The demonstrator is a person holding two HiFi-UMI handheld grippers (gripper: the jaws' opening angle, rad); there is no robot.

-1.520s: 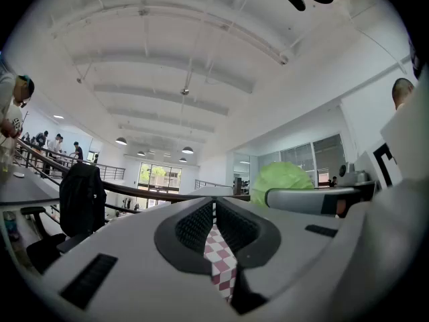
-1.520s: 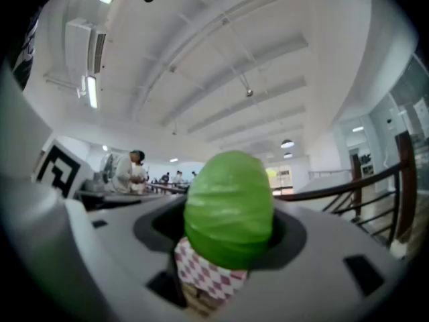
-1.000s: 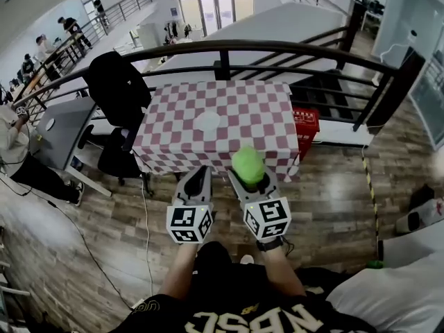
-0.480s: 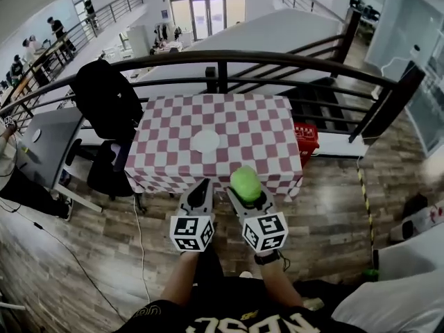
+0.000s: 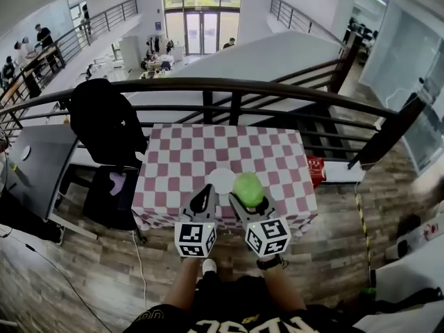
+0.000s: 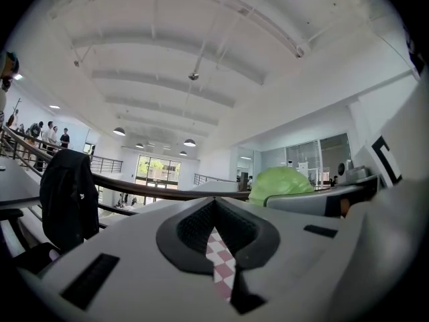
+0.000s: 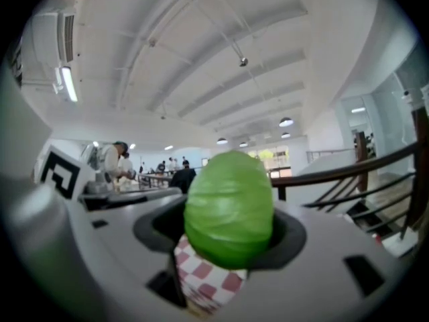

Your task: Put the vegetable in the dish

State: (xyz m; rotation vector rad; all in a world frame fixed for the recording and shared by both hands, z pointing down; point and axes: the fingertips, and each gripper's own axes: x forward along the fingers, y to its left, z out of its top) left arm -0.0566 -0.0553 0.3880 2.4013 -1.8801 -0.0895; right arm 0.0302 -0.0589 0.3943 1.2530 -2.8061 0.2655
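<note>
A round green vegetable point(image 5: 248, 188), like a small cabbage, sits between the jaws of my right gripper point(image 5: 248, 194), which is shut on it. It fills the middle of the right gripper view point(image 7: 229, 210) and shows at the right of the left gripper view point(image 6: 281, 183). The white dish point(image 5: 221, 180) lies on the red-and-white checked table point(image 5: 187, 158), just beyond both grippers' tips. My left gripper point(image 5: 203, 198) is beside the right one over the table's near edge. Its jaws are together with nothing in them point(image 6: 216, 210).
A black railing point(image 5: 229, 85) runs right behind the table. A black chair with a dark jacket point(image 5: 104, 123) stands to the left, a red crate point(image 5: 316, 168) on the floor to the right. A grey desk point(image 5: 28, 165) is at far left. People stand far off.
Both grippers have travelled forward to the table with the vegetable still held. They were over the wooden floor; now they are over the table's near edge, close to the dish.
</note>
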